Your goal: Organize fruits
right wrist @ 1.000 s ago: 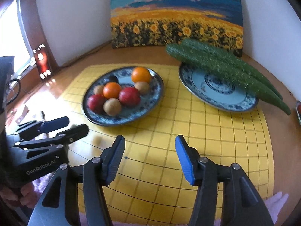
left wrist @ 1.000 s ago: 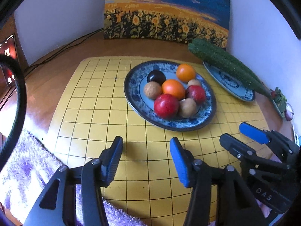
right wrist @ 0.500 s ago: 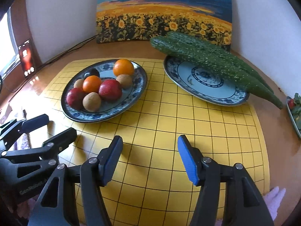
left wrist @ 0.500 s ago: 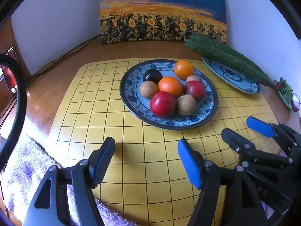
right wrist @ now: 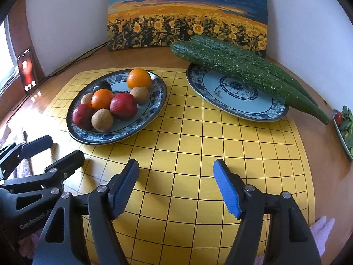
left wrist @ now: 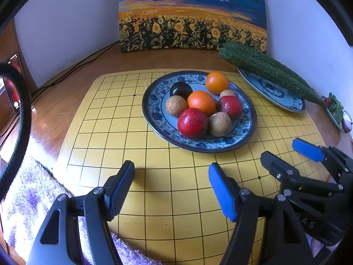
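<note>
The dish of greens (right wrist: 344, 130) at the surface's right edge is cut off; the dark plum (right wrist: 102, 86) sits half hidden behind an orange (right wrist: 102, 99).

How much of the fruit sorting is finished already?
Nothing looks done yet. All the fruit, two oranges, two red ones, the brown ones and a dark plum, sits piled on the left plate. The right plate holds only cucumbers. In hand: nothing; the left gripper and right gripper hover open over the yellow board. Every piece is left to sort.
</note>
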